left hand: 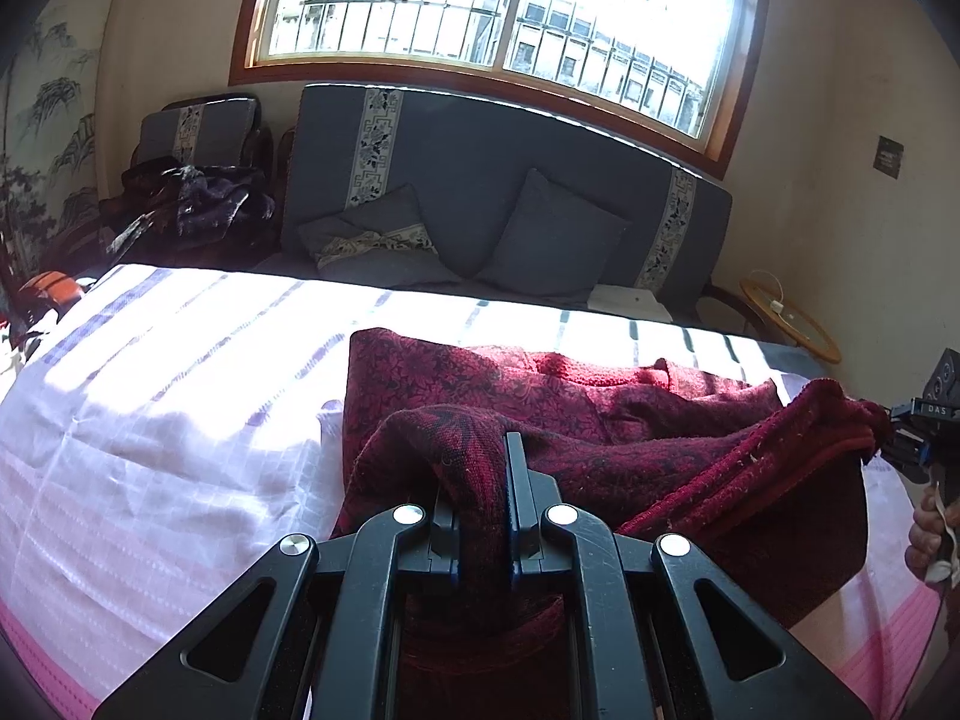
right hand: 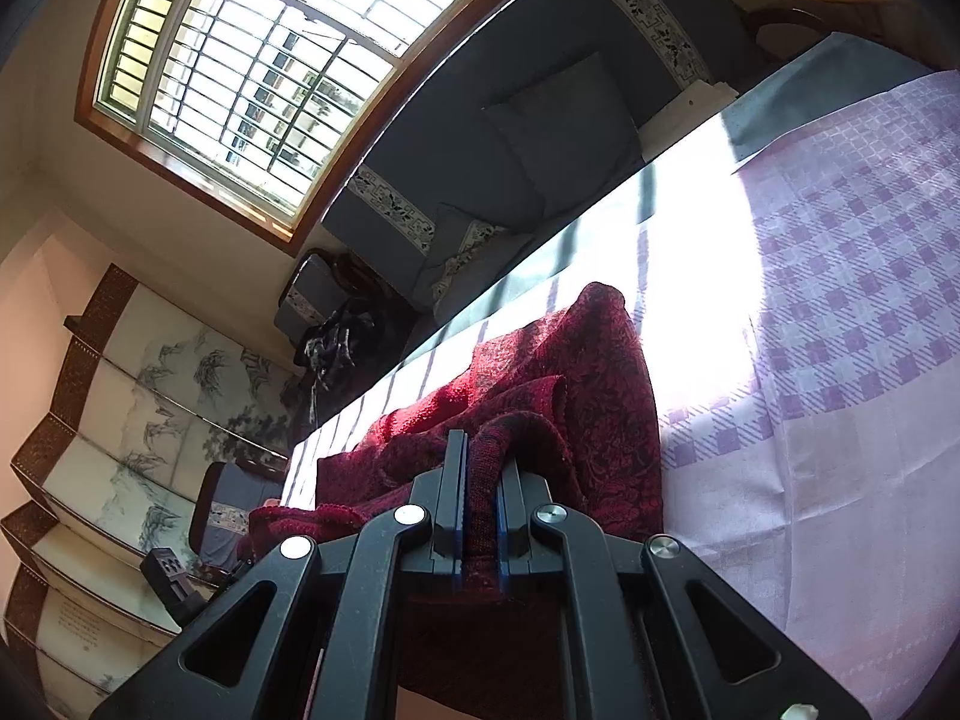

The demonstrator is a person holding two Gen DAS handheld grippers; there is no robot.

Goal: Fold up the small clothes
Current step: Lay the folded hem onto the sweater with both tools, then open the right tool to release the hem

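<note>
Claws, left (left hand: 480, 480) and right (right hand: 480, 474), each pinch the red garment (left hand: 600, 420) over the checked cloth (left hand: 150, 450)

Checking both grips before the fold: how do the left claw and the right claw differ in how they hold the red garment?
The left claw pinches a thick roll of the red garment; the right claw pinches a thinner bunch. The left wrist view is level; the right wrist view is tilted. Both are shut on the garment over the checked cloth.
</note>
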